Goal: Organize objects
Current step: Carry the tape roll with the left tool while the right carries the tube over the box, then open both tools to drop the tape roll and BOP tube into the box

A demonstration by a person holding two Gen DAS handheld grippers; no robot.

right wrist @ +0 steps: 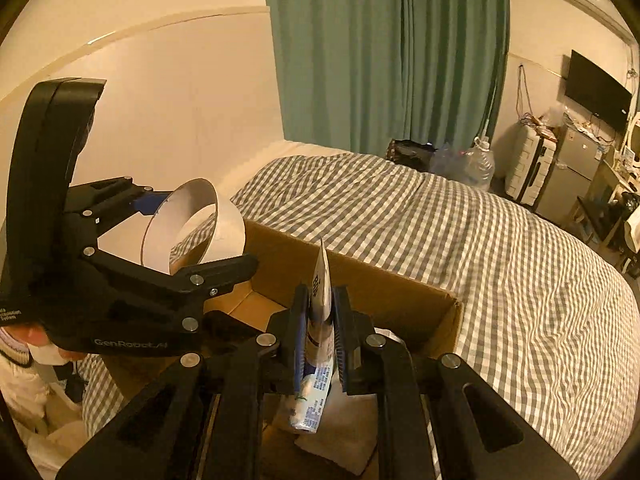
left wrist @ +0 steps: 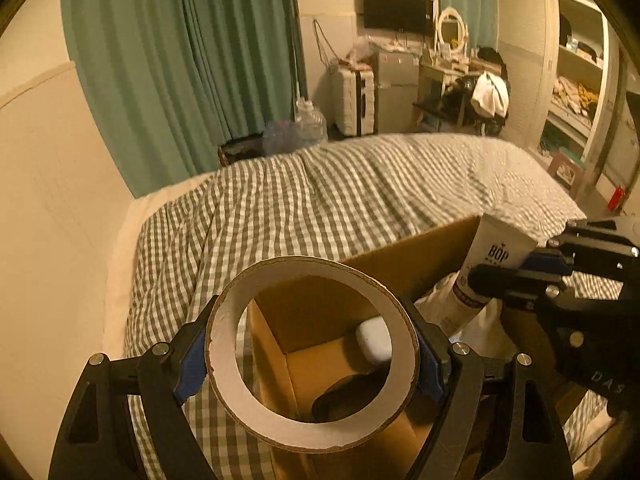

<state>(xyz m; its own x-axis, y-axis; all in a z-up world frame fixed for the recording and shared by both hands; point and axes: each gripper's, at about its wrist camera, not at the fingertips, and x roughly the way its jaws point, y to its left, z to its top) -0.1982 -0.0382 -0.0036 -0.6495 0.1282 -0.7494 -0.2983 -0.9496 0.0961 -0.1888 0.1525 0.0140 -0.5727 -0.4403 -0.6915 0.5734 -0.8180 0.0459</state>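
Checked bed (left wrist: 320, 200), cardboard box (left wrist: 400, 264); left fingers (left wrist: 192, 356) clamping tape ring (left wrist: 312, 354), right fingers (right wrist: 301, 332) gripping upright tube (right wrist: 320, 320), crimp skyward.

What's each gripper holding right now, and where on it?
Left gripper clamps the tape roll across its outer rim, one pad on each side. Right gripper pinches the white tube around its middle, flat crimped end up, over the cardboard box.

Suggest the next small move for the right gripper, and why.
Probably lower and release: the right gripper is shut on the tube, already above the open cardboard box. The left gripper holds the tape ring off to the side.
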